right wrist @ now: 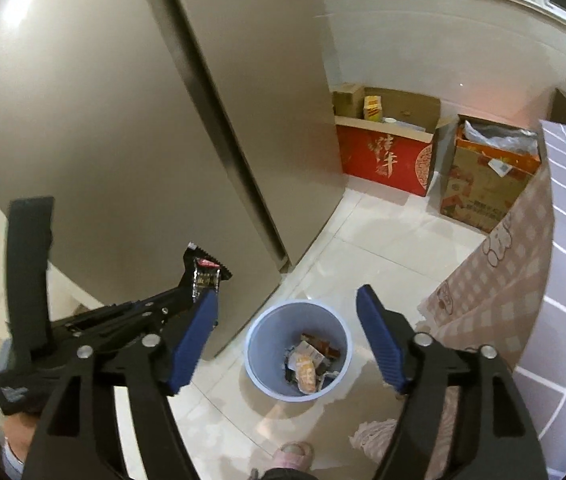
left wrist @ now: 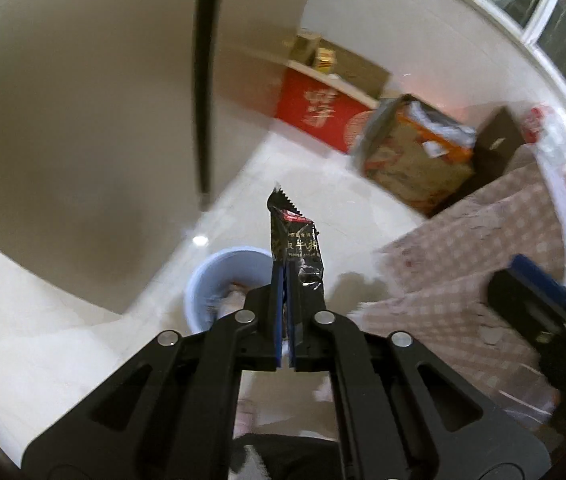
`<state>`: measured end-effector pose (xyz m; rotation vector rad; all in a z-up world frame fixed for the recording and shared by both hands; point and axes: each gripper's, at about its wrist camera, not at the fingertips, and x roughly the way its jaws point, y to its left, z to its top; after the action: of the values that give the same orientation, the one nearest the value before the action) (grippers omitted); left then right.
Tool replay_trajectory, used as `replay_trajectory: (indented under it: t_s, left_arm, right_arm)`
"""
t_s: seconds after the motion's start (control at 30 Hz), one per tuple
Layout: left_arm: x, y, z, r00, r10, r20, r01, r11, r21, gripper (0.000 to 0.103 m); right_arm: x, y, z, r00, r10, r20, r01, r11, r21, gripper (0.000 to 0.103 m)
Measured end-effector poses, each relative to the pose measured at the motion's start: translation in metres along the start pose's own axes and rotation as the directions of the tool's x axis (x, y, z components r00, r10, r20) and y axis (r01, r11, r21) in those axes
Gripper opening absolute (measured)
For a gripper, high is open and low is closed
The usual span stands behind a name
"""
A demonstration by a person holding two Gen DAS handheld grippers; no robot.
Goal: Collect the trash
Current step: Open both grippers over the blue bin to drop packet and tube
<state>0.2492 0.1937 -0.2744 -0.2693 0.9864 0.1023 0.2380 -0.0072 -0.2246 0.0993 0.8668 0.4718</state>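
Step in hand: a black snack wrapper (left wrist: 297, 248) is being carried to the blue bin (right wrist: 298, 350) on the tiled floor (right wrist: 383, 240).
Left gripper (left wrist: 285, 280): clamped on the wrapper's lower end; the serrated top stands clear above the pads.
Right gripper (right wrist: 287, 332): jaws held wide apart, nothing between them; the bin is framed in the gap below.
Bin: already holds several wrappers, beside the fridge (right wrist: 123, 120).
Next move, as judged: the wrapper must be brought over the bin's mouth, since it appears off to the fridge side, then released.
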Motion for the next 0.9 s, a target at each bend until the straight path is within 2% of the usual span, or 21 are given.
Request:
replay_trajectory:
  t_s: [0.07,0.13,0.2,0.3,0.9]
  left_arm:
    - [0.0,-0.001,0.001,0.999,0.031,-0.011,-0.031,1.0,-0.004,0.013]
    - [-0.002,0.004,0.003,0.999,0.037,-0.01,-0.037,0.998,-0.048,0.077]
    - [-0.011,0.006,0.002,0.998,0.051,0.041,-0.049,0.997,-0.062,0.077]
    - [-0.016,0.003,0.004,0.998,0.045,0.039,-0.042,0.997,-0.057,0.077]
    - [-0.096,-0.048,-0.016,0.99,-0.008,0.142,0.008,1.0,-0.002,0.077]
  right_arm:
    - [-0.003,-0.001,0.0,1.0,-0.008,0.007,0.008,1.0,0.002,0.072]
    - [-0.005,-0.002,0.001,1.0,-0.011,0.007,0.011,1.0,0.005,0.077]
    - [-0.01,-0.005,0.001,1.0,-0.018,0.014,0.018,1.0,0.019,0.08]
    - [-0.019,-0.009,0.0,1.0,-0.024,0.016,0.023,0.999,0.034,0.08]
    - [-0.107,-0.029,-0.012,0.994,-0.025,0.103,0.018,0.998,0.063,0.083]
